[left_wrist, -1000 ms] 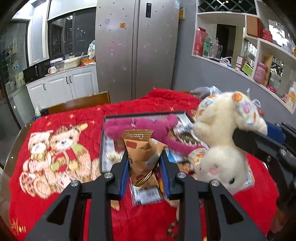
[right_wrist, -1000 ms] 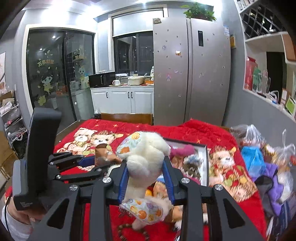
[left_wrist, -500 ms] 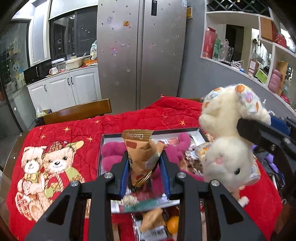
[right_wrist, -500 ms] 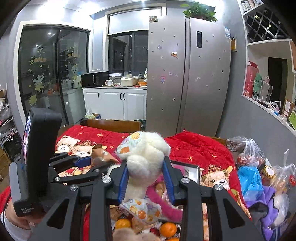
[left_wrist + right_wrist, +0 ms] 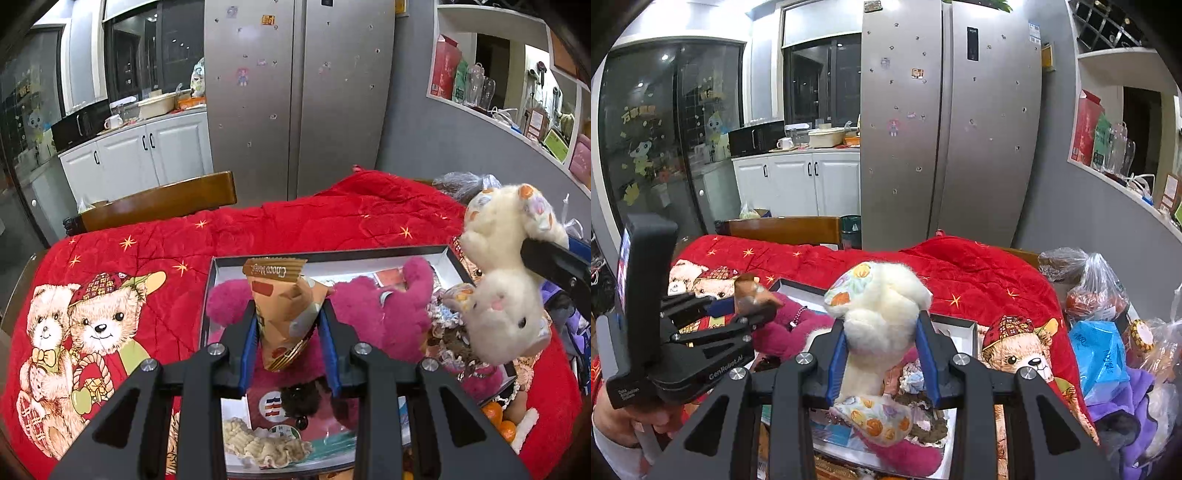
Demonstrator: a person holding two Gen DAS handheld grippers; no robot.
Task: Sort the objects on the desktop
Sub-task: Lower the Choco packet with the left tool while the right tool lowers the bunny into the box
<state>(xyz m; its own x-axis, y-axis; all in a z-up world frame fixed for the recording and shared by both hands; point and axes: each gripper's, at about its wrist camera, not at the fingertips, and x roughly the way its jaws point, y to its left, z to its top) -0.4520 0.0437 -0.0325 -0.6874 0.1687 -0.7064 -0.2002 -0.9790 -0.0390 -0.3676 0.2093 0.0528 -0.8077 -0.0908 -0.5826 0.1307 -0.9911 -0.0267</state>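
My left gripper (image 5: 289, 317) is shut on a brown Choco snack packet (image 5: 284, 306), held above a dark-rimmed box (image 5: 332, 252) on the red blanket. My right gripper (image 5: 882, 339) is shut on a white plush rabbit (image 5: 882, 314) with flowered ears, hanging over the same box (image 5: 955, 325). In the left wrist view the rabbit (image 5: 506, 273) hangs at the right, over the box's right edge. In the right wrist view the left gripper (image 5: 753, 310) with its packet (image 5: 751, 293) shows at the left. A magenta plush (image 5: 376, 314) lies in the box with snack packs.
A red blanket with bear prints (image 5: 92, 325) covers the table. Oranges (image 5: 496, 415) lie at the near right by the box. Plastic bags and a blue pack (image 5: 1100, 354) crowd the table's right side. A wooden chair back (image 5: 159, 203) stands beyond the far edge, then a steel fridge (image 5: 945, 122).
Both grippers have carried their loads forward across the table and slightly down; the box now lies under them and looks nearer. Neither grip has changed.
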